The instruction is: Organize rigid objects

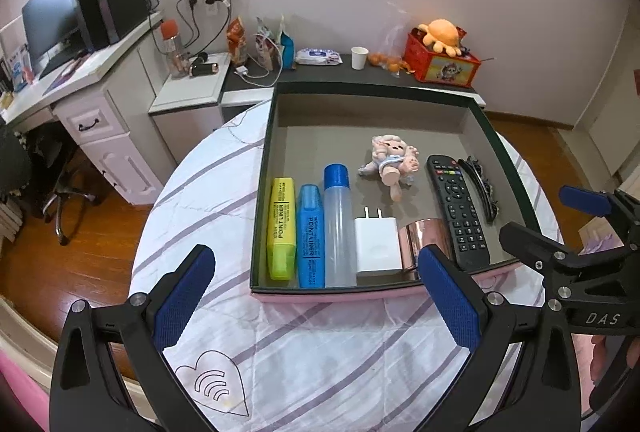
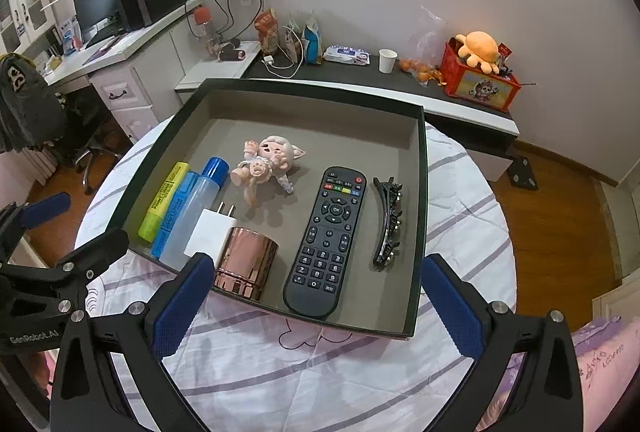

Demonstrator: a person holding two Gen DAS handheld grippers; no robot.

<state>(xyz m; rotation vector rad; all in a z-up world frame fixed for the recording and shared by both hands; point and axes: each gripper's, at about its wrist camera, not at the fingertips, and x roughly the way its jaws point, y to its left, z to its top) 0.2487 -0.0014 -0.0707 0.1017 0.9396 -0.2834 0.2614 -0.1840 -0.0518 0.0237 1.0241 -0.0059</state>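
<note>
A shallow dark-rimmed box (image 1: 276,120) (image 2: 420,200) lies on the round table. Along its near side sit a yellow highlighter (image 1: 281,228) (image 2: 164,202), a blue highlighter (image 1: 311,236) (image 2: 172,216), a clear bottle with a blue cap (image 1: 338,224) (image 2: 196,208), a white charger plug (image 1: 376,244) (image 2: 210,230), a rose-gold cylinder (image 1: 426,240) (image 2: 244,262), a black remote (image 1: 456,210) (image 2: 326,240) and a black hair clip (image 1: 482,188) (image 2: 388,220). A small doll (image 1: 394,162) (image 2: 268,162) lies behind them. My left gripper (image 1: 316,296) and right gripper (image 2: 316,306) hover open before the box, holding nothing.
The table (image 1: 320,352) wears a white cloth with purple stripes. Behind it runs a low dark shelf (image 1: 320,72) with snack bags, wipes, a paper cup, oranges and a red toy box. A white desk (image 1: 72,80) with monitor stands left, an office chair below it.
</note>
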